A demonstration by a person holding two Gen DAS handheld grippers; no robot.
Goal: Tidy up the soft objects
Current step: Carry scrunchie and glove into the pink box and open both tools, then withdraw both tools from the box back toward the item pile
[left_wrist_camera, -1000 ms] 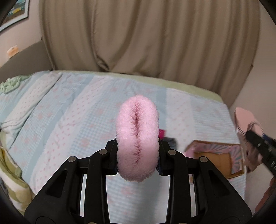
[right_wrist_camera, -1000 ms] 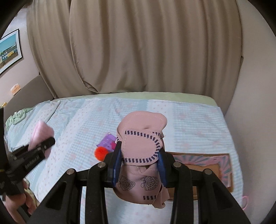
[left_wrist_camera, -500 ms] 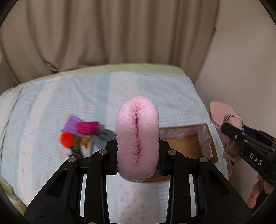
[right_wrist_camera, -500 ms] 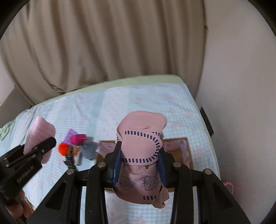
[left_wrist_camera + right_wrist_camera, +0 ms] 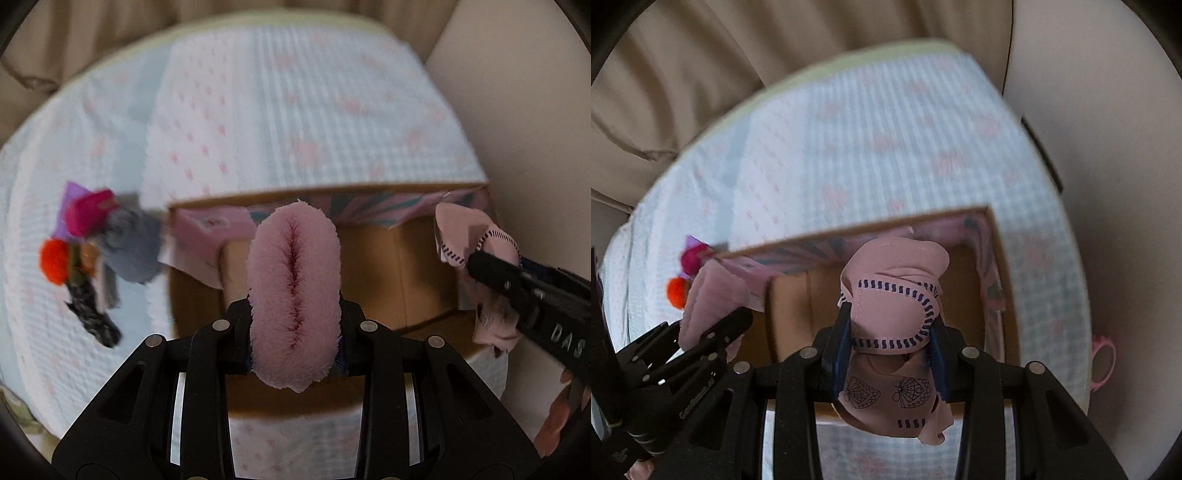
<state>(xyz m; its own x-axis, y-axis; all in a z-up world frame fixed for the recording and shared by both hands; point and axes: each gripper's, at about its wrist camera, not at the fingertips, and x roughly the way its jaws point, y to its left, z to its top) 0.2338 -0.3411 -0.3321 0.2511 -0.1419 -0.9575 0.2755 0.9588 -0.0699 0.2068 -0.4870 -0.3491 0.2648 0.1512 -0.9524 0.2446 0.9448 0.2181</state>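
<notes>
Left tool [image 5: 293, 321] clamped on a fluffy pink roll [image 5: 293, 280], jaws pressed into its sides, hanging over the open box [image 5: 373, 258] on the bed [image 5: 295, 110]. Right tool [image 5: 888, 345] pinching a pink stitched cloth [image 5: 892, 306], bunched and drooping below the jaws, likewise above the box [image 5: 997, 266]. In the left view, right tool [image 5: 480, 266] at 3 o'clock of the roll, near the box's right wall; in the right view, left tool [image 5: 738, 319] at 9 o'clock, by the box's left edge.

Step in hand, judging by the poses: carrying both soft pieces to the box for dropping in. Neither released yet.

Loose pile [image 5: 88, 258] on the bed at 9 o'clock of the box, just beside its folded pink flap [image 5: 207, 232]: orange pompom, magenta piece, grey cloth, dark strip, blurred, possibly more.

Next move calls for lowering each tool a little into the box, keeping the two apart, then spreading the jaws so roll and cloth fall inside rather than on a wall or flap. After that, back to the pile.
</notes>
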